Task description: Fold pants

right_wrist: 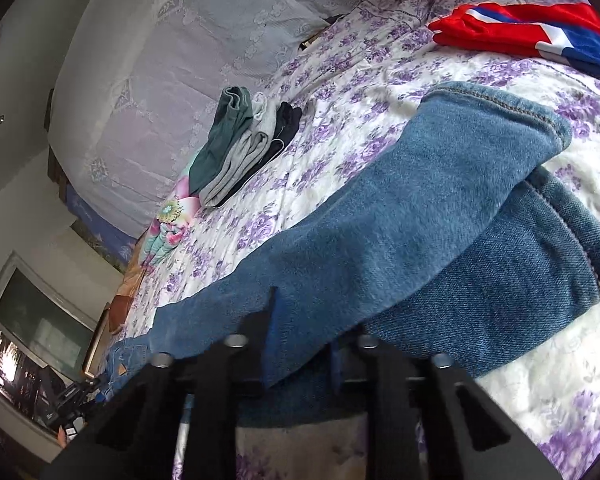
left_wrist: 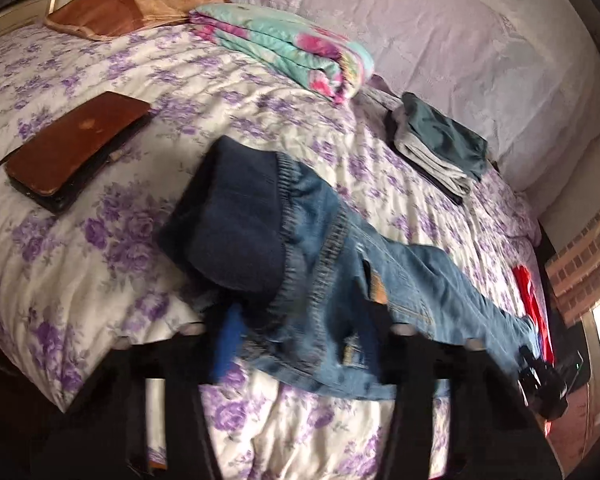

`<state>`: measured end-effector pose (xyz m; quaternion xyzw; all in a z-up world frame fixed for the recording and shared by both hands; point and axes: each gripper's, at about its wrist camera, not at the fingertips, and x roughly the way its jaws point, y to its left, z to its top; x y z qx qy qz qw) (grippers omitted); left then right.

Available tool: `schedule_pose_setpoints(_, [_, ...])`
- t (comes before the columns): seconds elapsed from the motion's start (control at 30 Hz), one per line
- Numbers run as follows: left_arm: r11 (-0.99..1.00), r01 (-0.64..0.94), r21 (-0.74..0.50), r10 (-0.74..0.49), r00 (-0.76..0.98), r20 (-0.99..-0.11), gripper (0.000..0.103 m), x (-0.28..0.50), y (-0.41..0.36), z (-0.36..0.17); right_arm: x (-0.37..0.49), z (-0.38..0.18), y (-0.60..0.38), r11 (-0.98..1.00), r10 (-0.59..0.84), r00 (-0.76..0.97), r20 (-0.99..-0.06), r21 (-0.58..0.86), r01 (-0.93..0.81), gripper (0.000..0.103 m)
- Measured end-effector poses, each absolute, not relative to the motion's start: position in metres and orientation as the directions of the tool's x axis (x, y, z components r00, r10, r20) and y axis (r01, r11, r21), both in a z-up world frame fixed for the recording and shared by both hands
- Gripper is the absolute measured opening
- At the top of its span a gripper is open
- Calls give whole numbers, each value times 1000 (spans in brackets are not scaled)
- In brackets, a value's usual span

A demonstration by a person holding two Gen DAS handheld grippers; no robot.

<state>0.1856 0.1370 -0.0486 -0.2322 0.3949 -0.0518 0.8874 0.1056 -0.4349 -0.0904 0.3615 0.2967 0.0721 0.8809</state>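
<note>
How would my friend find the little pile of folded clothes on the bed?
Start at the big bed with purple flowers. Look along its far edge by the pale lacy curtain, just past the folded blanket with pink flowers. The pile of clothes is small and plain: dark green on top, grey and black beneath.

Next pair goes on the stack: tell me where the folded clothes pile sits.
The folded clothes pile lies on the bedspread by the lace-covered headboard, beyond the jeans, beside the floral blanket.
</note>
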Motion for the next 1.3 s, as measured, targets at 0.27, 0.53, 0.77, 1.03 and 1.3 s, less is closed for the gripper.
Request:
schedule_pose_setpoints(0.27, [884, -7, -468, -298, 762, -575, 18, 195, 137, -6, 102, -45, -427, 773, 350, 845, -403, 634, -18, 6])
schedule_pose_setpoints(0.53, [794, -59, -605, -323, 802, -503, 17, 298, 141, 32, 199, -1, -451, 693, 413, 840, -353, 720, -39, 6])
schedule_pose_setpoints(0.77, [765, -314, -562, -267, 639, -721, 24, 448, 133, -46, 334, -40, -472, 719, 213, 826, -522, 656, 228, 62])
schedule_pose_setpoints(1.03, [850, -170, -498, -210, 758, -617, 34, 426, 115, -44, 287, -40, -469, 812, 152, 848, -508, 554, 186, 63])
schedule_pose_setpoints(1.3, [886, -141, -442, -130, 839, -528, 80, 373, 125, -28, 319, -101, -493, 618, 326, 773, -544, 741, 261, 70])
